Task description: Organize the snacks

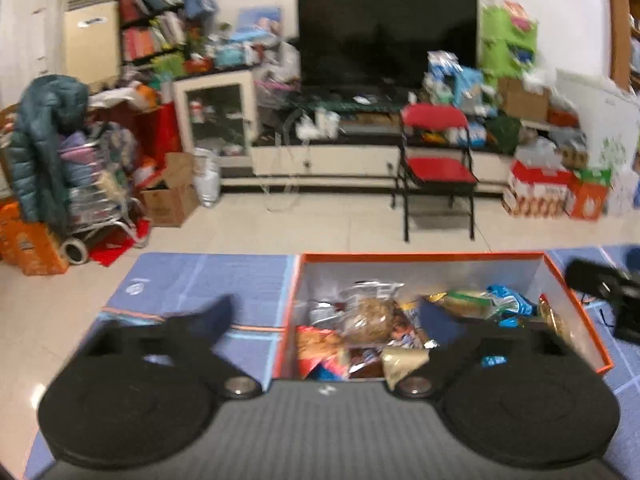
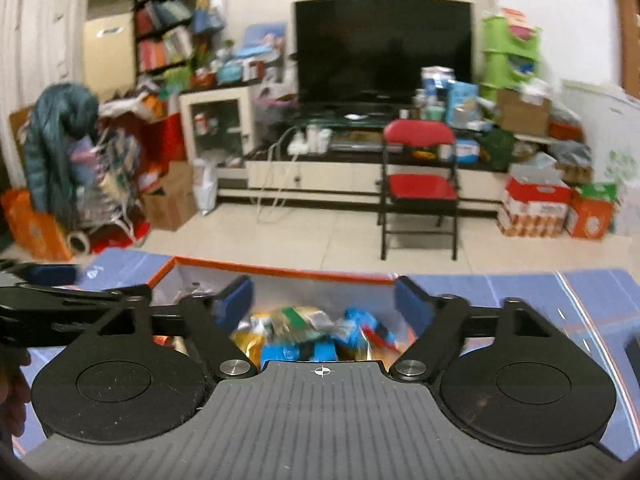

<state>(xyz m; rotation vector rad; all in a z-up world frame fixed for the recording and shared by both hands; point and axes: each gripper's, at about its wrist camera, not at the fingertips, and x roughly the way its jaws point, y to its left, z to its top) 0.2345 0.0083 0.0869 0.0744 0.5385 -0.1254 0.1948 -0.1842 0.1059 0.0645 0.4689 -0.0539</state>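
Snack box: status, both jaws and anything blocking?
Left gripper open, empty. Right gripper open, empty. Orange snack box on the blue mat, full of packets. Nothing blocking.

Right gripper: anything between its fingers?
No. Right gripper is open and holds nothing; the right wrist view shows snack packets lying in the orange box beyond and below the gap.

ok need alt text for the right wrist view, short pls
The right tongs stand open and empty above an orange-rimmed box full of snack packets on a blue mat. The left tongs reach in from the left edge. Behind are a red folding chair, a dark television and a cluttered room.
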